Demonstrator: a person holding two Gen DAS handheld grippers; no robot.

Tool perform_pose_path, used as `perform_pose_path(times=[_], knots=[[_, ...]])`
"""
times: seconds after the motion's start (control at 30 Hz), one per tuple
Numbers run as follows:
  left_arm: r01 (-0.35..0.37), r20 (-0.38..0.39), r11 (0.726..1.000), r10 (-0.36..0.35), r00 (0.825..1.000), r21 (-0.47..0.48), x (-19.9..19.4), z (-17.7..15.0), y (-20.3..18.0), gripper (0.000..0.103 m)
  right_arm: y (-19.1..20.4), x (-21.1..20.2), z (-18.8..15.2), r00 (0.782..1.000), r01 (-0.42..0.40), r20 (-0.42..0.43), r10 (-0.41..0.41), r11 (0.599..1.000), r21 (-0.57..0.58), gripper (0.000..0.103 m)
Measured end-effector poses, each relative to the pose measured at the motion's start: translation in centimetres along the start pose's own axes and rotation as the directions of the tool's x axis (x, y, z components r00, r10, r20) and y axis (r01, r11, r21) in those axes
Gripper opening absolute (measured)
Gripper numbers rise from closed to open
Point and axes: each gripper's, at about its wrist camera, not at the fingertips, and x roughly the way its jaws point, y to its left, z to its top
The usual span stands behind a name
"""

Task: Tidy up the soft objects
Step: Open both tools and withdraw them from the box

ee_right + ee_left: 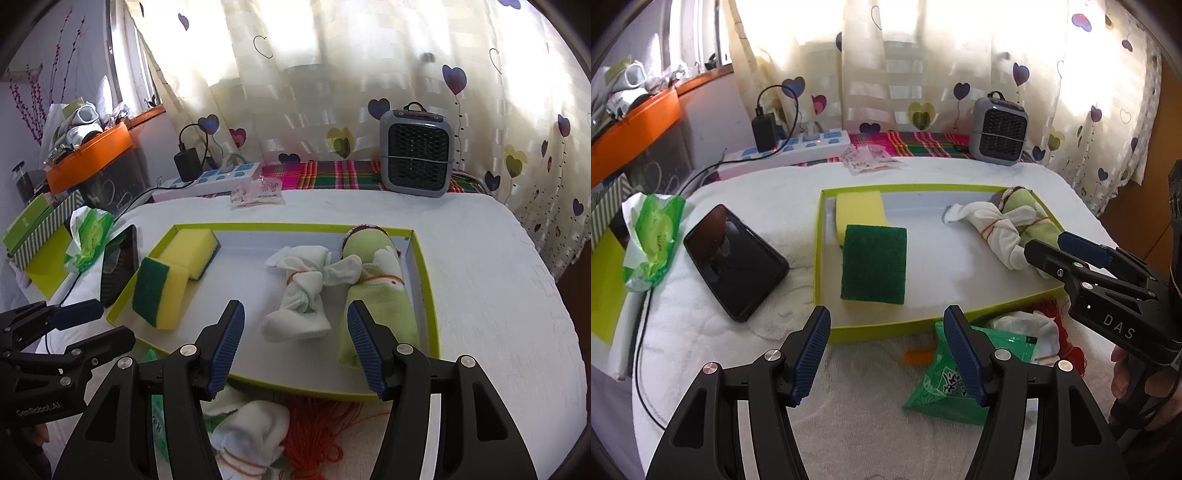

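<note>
A shallow green-rimmed tray (886,328) (424,266) lies on the white towel. In it are two yellow-and-green sponges (873,264) (159,291), a tied white cloth bundle (993,229) (303,291) and a rolled green cloth (1021,206) (376,295). My left gripper (886,352) is open and empty, in front of the tray's near rim. My right gripper (295,345) is open and empty over the tray's near edge, just before the white bundle and green roll; it also shows in the left wrist view (1049,247). A white sock (251,428) and orange yarn (321,432) lie outside the tray.
A black phone (735,258), a green wipes pack (653,236) and a green packet (945,384) lie on the towel. A power strip (790,151), a small grey heater (417,158), and a curtain stand behind. An orange shelf (92,158) is at left.
</note>
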Motion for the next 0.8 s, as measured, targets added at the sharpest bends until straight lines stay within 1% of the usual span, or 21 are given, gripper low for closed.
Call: perform_pose_path(times=[0.27, 0.37, 0.53, 0.7, 0.8], knots=[[0.019, 0.014, 1.0, -0.019, 1.0, -0.021, -0.9, -1.2, 0.1, 0.063, -0.1, -1.4, -1.2, 1.0, -0.003, 0.001, 0.003, 1.0, 0.02, 0.059], [0.042, 0.024, 0.998, -0.041, 0.999, -0.039, -1.3, -1.8, 0.5, 0.063, -0.2, -2.1, -1.8, 1.0, -0.007, 0.001, 0.007, 1.0, 0.03, 0.059], [0.084, 0.016, 0.993, -0.083, 0.996, -0.078, -1.2, -2.7, 1.2, 0.063, -0.2, -3.3, -2.8, 1.0, -0.016, 0.009, 0.016, 0.999, 0.037, 0.059], [0.098, 0.011, 0.991, -0.098, 0.995, -0.09, -1.0, -3.6, 1.5, 0.063, -0.3, -4.7, -4.0, 1.0, -0.01, 0.018, 0.009, 0.999, 0.046, 0.059], [0.13, 0.01, 0.987, -0.129, 0.992, -0.096, -1.0, -4.1, 1.6, 0.063, -0.6, -5.3, -4.6, 1.0, -0.004, 0.013, 0.003, 0.998, 0.058, 0.059]])
